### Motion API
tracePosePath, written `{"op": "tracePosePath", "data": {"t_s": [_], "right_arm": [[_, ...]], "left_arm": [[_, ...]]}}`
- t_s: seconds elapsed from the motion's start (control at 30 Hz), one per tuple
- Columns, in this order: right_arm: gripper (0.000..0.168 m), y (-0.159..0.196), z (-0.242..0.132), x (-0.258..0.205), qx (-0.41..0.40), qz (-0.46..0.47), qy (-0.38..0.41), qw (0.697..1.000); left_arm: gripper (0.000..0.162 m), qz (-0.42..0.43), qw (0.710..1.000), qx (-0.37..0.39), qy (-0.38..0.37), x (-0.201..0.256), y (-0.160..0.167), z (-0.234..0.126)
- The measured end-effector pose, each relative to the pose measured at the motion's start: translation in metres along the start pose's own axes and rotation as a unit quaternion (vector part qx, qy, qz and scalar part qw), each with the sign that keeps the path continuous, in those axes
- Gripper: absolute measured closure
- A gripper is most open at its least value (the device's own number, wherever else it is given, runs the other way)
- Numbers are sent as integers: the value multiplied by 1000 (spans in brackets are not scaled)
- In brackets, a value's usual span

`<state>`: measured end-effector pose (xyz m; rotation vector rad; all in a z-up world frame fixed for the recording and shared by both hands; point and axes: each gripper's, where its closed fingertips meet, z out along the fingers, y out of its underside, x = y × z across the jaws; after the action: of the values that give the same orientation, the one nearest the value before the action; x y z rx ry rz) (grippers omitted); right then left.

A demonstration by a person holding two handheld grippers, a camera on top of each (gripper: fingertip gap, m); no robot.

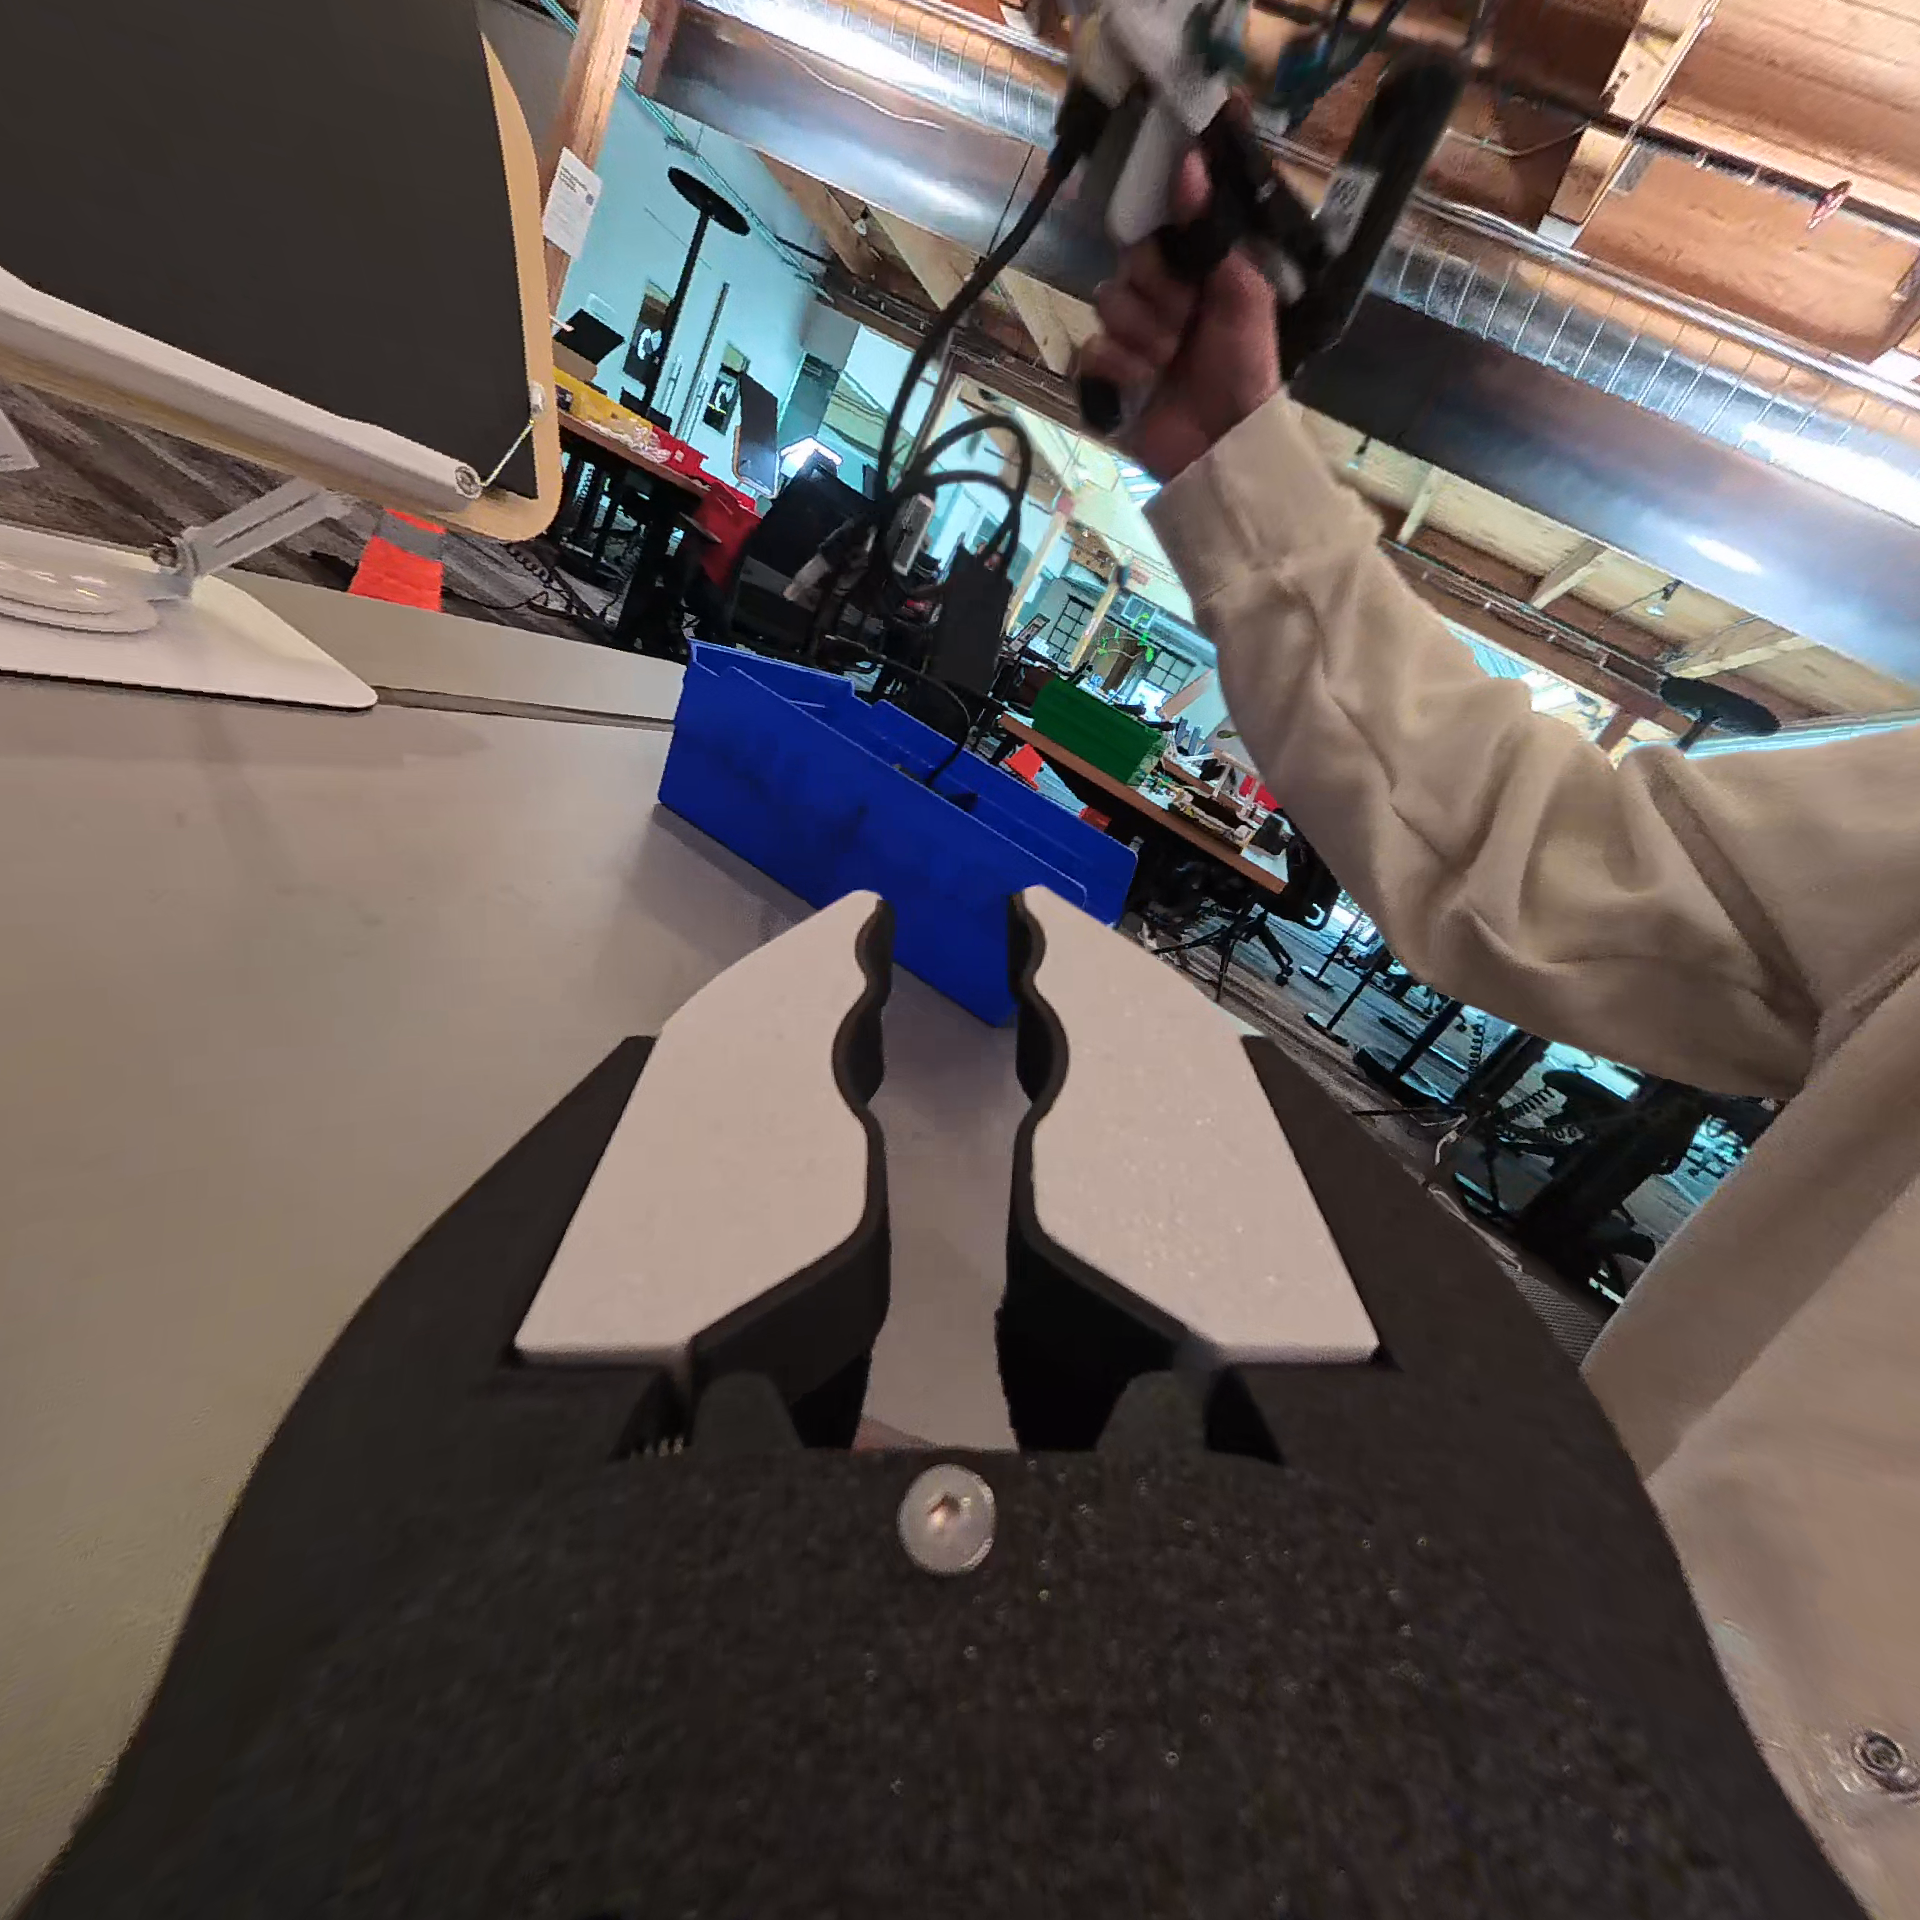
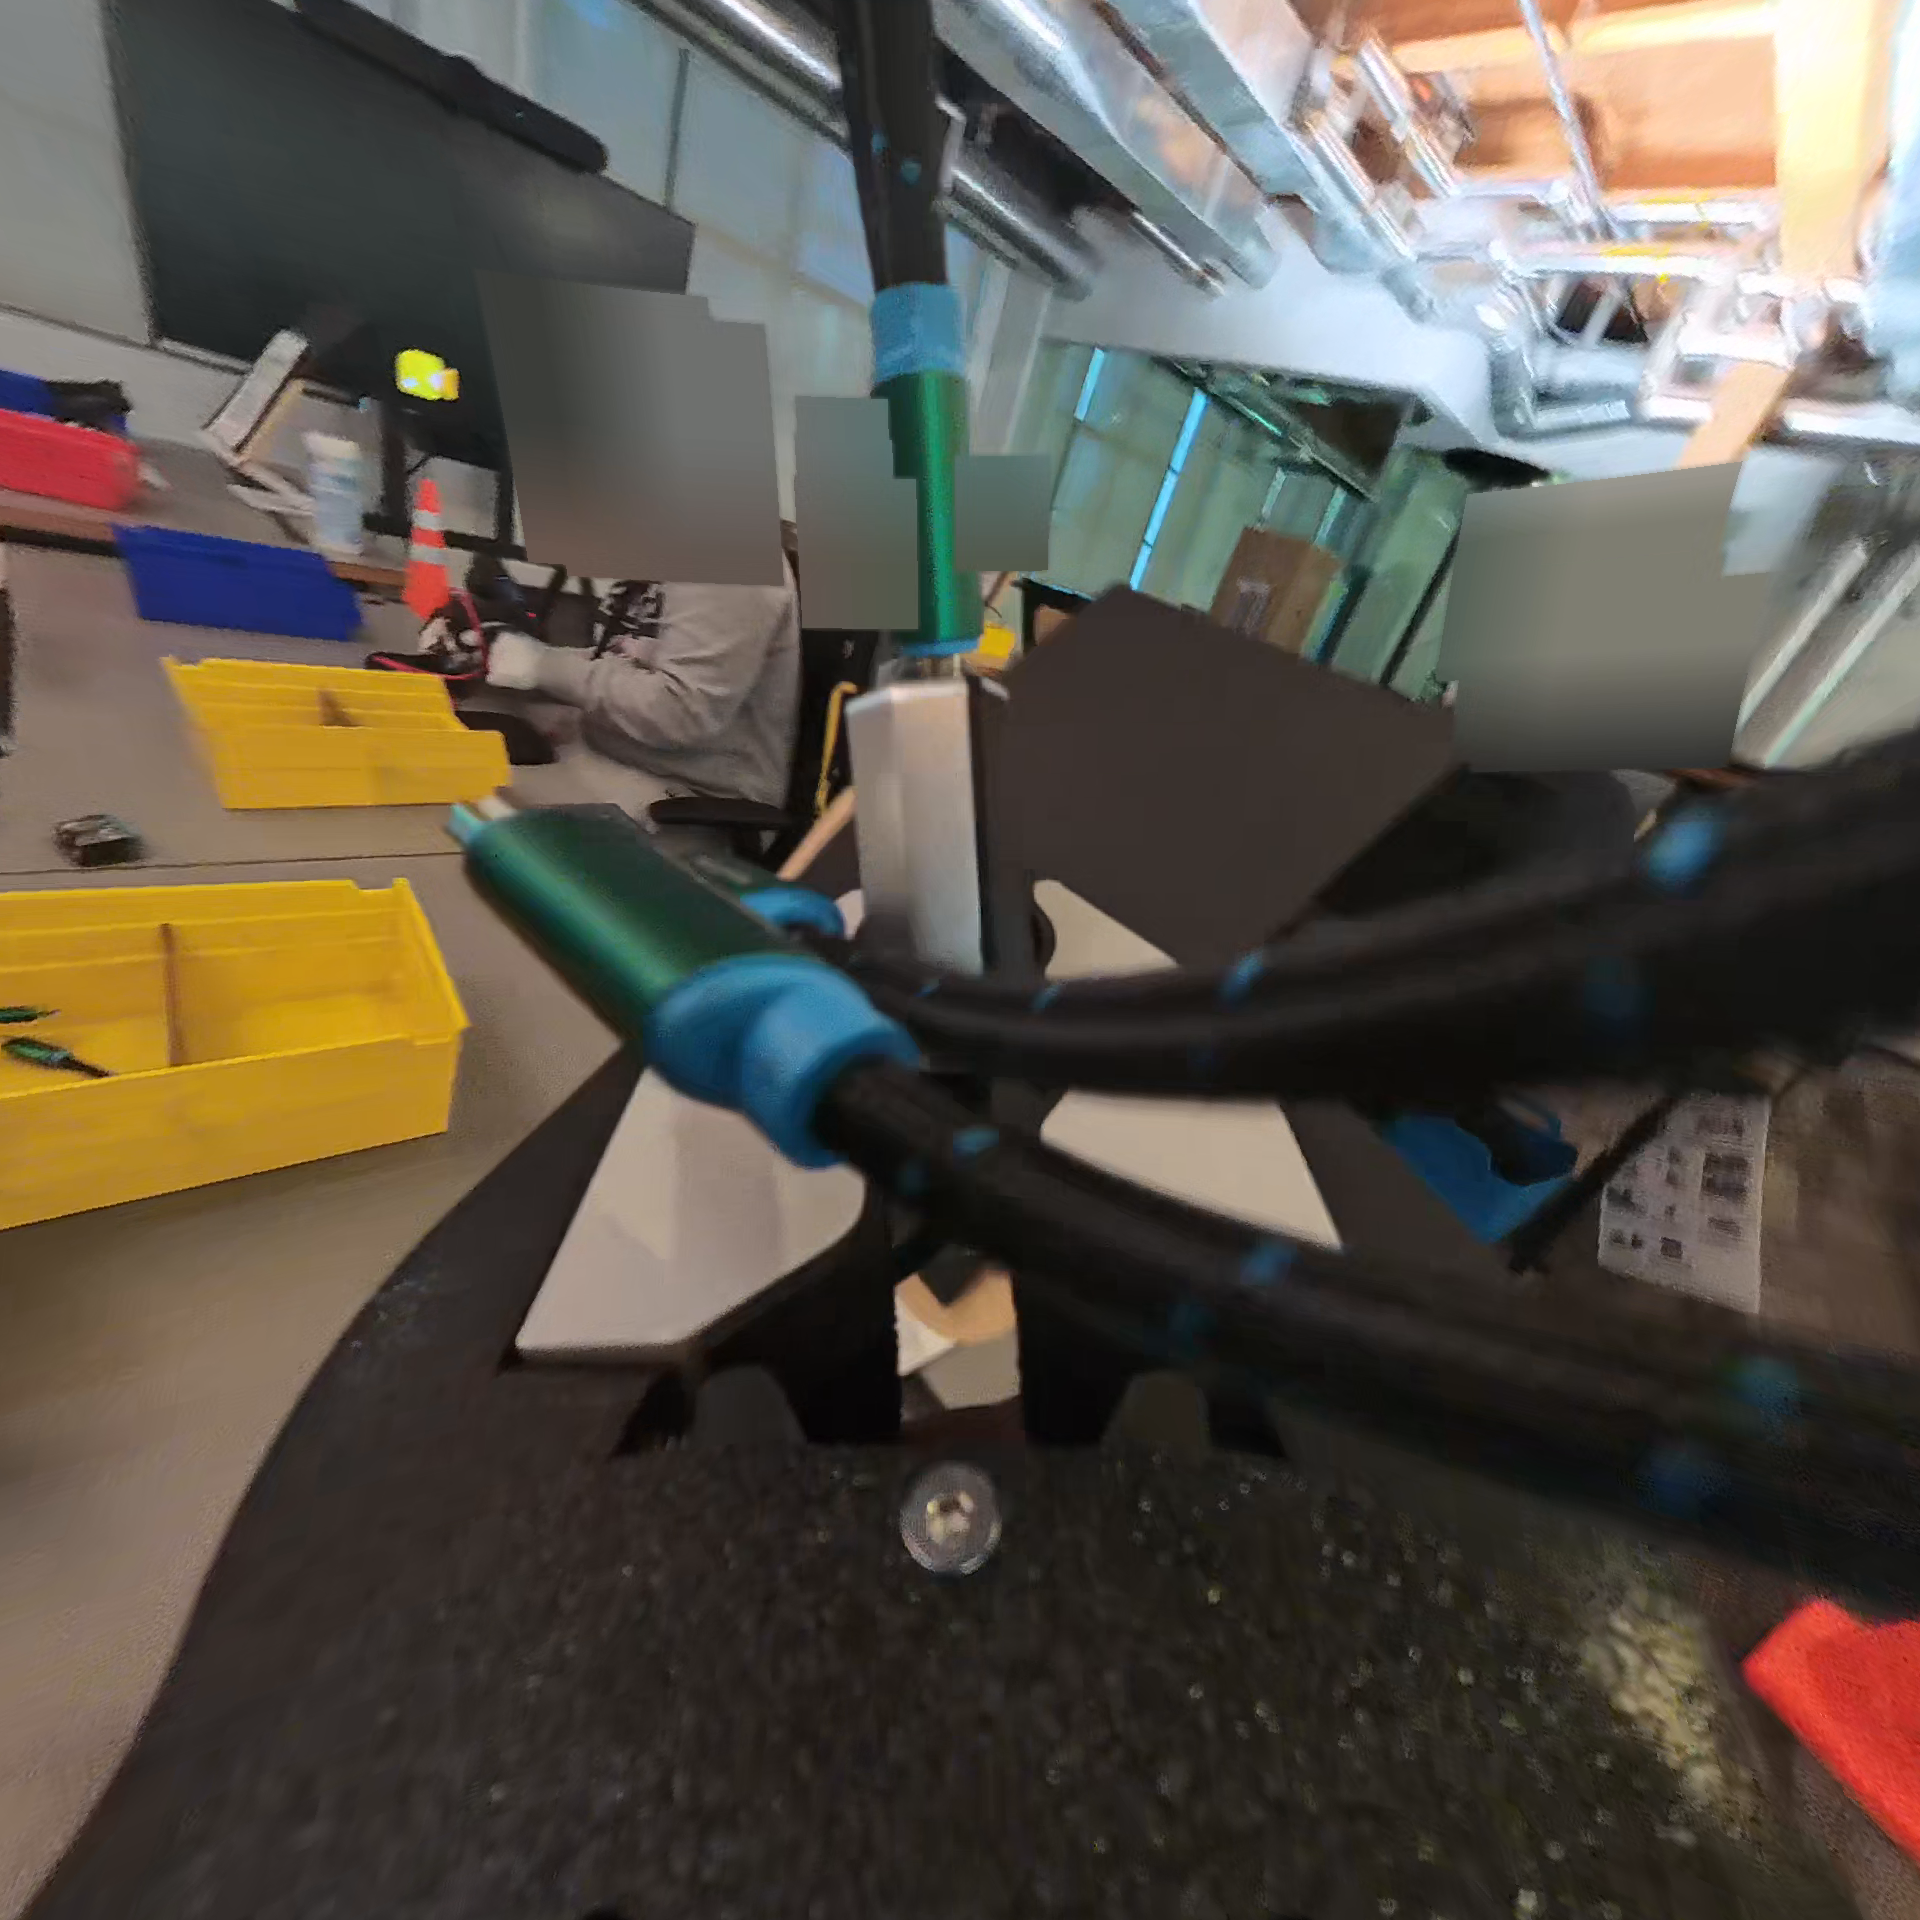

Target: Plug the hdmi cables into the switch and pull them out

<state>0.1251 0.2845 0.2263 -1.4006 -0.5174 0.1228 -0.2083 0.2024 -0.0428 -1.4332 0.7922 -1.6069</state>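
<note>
In the right wrist view, black HDMI cables (image 2: 1351, 997) cross and hide the right gripper (image 2: 951, 935) fingertips, so its grip cannot be told. The cables run off the right edge. In the left wrist view, that raised gripper is motion-blurred.

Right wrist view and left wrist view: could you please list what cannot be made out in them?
Right wrist view: cables cross the right gripper; its grip cannot be told.
Right wrist view: the white block at its fingertips is blurred; no ports show.
Left wrist view: that gripper is motion-blurred and cut by the top edge.
Left wrist view: the bin wall hides its contents.
</note>
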Motion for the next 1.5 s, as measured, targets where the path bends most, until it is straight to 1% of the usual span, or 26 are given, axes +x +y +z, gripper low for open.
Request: {"op": "tracePosePath", "data": {"t_s": [0.07, 0.17, 0.23, 0.3, 0.37, 0.4, 0.47, 0.5, 0.57, 0.67, 0.77, 0.8, 0.87, 0.93, 0.97, 1.0, 1.07, 1.1, 1.17, 1.27, 1.33, 1.4, 1.5], "right_arm": [[146, 50, -7, 22, -37, 61, 22, 997], [146, 139, -25, 18, -106, 175, 9, 979], [146, 189, -39, 5, -156, 256, -3, 954], [144, 239, -54, -10, -237, 317, -12, 918], [145, 282, -69, -24, -315, 356, -19, 880], [145, 294, -73, -27, -330, 378, -21, 864], [145, 302, -76, -18, -329, 452, -6, 829], [144, 307, -79, -15, -341, 465, -1, 817], [144, 325, -85, -14, -393, 468, -1, 791], [145, 337, -85, -15, -426, 474, -26, 770], [144, 343, -86, -18, -430, 497, -53, 752], [144, 344, -88, -20, -431, 513, -60, 740], [143, 346, -88, -21, -437, 511, -62, 738], [142, 348, -87, -21, -442, 501, -55, 742], [141, 347, -86, -20, -439, 494, -53, 749], [140, 345, -85, -19, -437, 475, -49, 762], [128, 337, -84, -21, -437, 428, -46, 790], [121, 329, -82, -24, -426, 421, -50, 799], [105, 314, -80, -29, -410, 427, -51, 805], [107, 306, -87, -29, -419, 395, -19, 817], [103, 300, -92, -21, -417, 369, 8, 830], [100, 289, -94, -8, -400, 342, 27, 850], [111, 273, -105, 17, -403, 251, 61, 878]], "left_arm": [[142, 1, 1000, -1, 2, 2, 0, 0], [143, 7, 1000, -5, 2, 3, 1, 0], [143, 9, 1000, -9, 0, 2, 2, 1], [143, 6, 1000, -12, 0, 1, 4, 2], [143, 1, 1000, -17, 4, 2, 6, 3], [143, 1, 1000, -19, 5, 3, 7, 3], [143, 5, 1000, -24, 5, 3, 9, 4], [143, 7, 1000, -26, 5, 4, 10, 5], [144, 9, 1000, -29, 5, 5, 11, 6], [144, 8, 999, -34, 8, 6, 13, 7], [144, 5, 999, -37, 11, 7, 16, 9], [144, 3, 999, -38, 14, 8, 16, 10], [144, 2, 999, -43, 18, 10, 19, 12], [144, 7, 999, -47, 20, 12, 20, 13], [144, 10, 999, -48, 20, 13, 21, 13], [144, 13, 999, -48, 19, 14, 20, 13], [144, 15, 999, -46, 18, 14, 19, 12], [144, 14, 999, -44, 17, 14, 19, 12], [144, 9, 999, -36, 14, 12, 15, 10], [144, -1, 1000, -24, 10, 9, 10, 6], [144, 1, 1000, -21, 6, 7, 8, 5], [144, 2, 1000, -21, 4, 7, 8, 5], [144, 2, 1000, -27, 6, 8, 10, 6]]}}
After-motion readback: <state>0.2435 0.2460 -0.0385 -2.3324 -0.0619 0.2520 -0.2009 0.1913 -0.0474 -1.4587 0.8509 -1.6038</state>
